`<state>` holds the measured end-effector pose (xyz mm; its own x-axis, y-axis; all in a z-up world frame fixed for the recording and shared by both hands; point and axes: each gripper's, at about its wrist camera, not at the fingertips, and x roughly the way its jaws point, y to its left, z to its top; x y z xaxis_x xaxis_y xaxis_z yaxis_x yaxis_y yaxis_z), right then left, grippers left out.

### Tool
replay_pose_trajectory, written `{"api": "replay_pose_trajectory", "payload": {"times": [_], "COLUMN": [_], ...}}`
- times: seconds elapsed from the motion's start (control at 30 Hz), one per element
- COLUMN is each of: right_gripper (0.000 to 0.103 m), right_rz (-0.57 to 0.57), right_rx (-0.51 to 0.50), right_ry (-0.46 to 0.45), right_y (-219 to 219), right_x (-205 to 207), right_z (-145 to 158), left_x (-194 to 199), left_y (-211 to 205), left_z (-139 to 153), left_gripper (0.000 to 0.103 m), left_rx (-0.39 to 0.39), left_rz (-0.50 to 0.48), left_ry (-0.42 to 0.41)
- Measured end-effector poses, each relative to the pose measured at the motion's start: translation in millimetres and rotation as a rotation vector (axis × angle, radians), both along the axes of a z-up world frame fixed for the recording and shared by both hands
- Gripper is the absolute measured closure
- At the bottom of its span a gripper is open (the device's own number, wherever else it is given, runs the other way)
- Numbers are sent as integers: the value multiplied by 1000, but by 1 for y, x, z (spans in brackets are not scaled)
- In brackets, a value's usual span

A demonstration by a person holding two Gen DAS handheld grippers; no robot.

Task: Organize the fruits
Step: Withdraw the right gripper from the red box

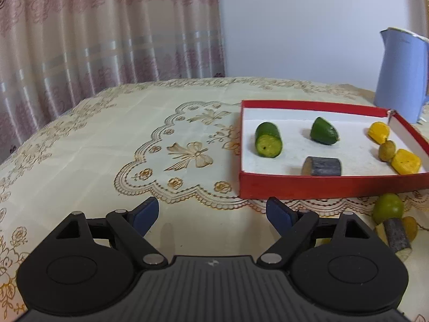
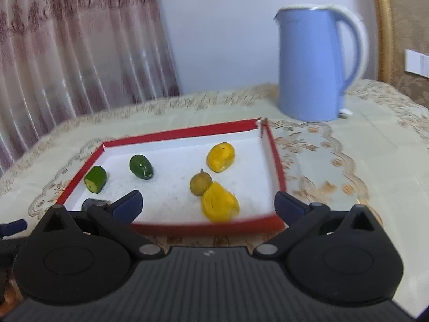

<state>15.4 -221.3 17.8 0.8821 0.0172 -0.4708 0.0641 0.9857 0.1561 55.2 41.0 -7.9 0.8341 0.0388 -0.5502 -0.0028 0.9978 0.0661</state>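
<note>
Left wrist view shows a shallow red tray (image 1: 316, 185) with a white floor sitting on the patterned tablecloth (image 1: 107, 139). Inside it, at far left, lies a cut cucumber piece (image 1: 269, 139) with its sliced face toward the camera; right of it is a pointed cucumber end (image 1: 323, 131). A grey-dark chunk (image 1: 321, 166) rests against the near wall. Along the right side, two yellow pieces (image 1: 378, 132) (image 1: 405, 161) flank a small brownish round fruit (image 1: 387, 150), each touching it. Outside the tray, just beyond its near right corner, sit a green round fruit (image 1: 388, 208), another grey-dark chunk (image 1: 398, 234) and bits of yellow. A blue kettle (image 1: 400, 75) stands beyond the tray's far right corner.

The left gripper (image 1: 211, 212) hovers over bare cloth, jaws spread wide, holding nothing. The right gripper (image 2: 207, 202), seen in its own blurred view, is also wide apart and empty, near the tray's front wall.
</note>
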Motion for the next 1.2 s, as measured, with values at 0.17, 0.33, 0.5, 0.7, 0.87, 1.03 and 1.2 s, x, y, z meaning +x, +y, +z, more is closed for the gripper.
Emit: {"api": "replay_pose_trajectory", "payload": {"times": [0.17, 0.33, 0.5, 0.7, 0.87, 1.03, 1.2], "right_gripper": [0, 0, 0, 0, 0, 0, 0], "right_rz": [-45, 4, 26, 37, 32, 31, 28], "right_rx": [-55, -95, -60, 12, 23, 27, 36], "right_ry": [-75, -81, -84, -70, -60, -44, -37], "right_y": [5, 14, 10, 0, -1, -1, -2], "right_x": [-25, -26, -29, -26, -24, -23, -22], "right_z": [-18, -23, -24, -28, -29, -30, -30], "left_x": [-4, -10, -12, -12, -14, -17, -24], "left_y": [-4, -6, -10, -17, -22, -30, -41], "left_z": [2, 5, 5, 3, 1, -1, -3], "left_gripper": [15, 15, 15, 15, 15, 15, 15], "left_rx": [5, -20, -12, 30, 61, 110, 163], "left_rz": [-27, -90, -123, -122, -131, -154, -182], "left_ry": [-29, -71, -80, -68, -64, -72, -106]}}
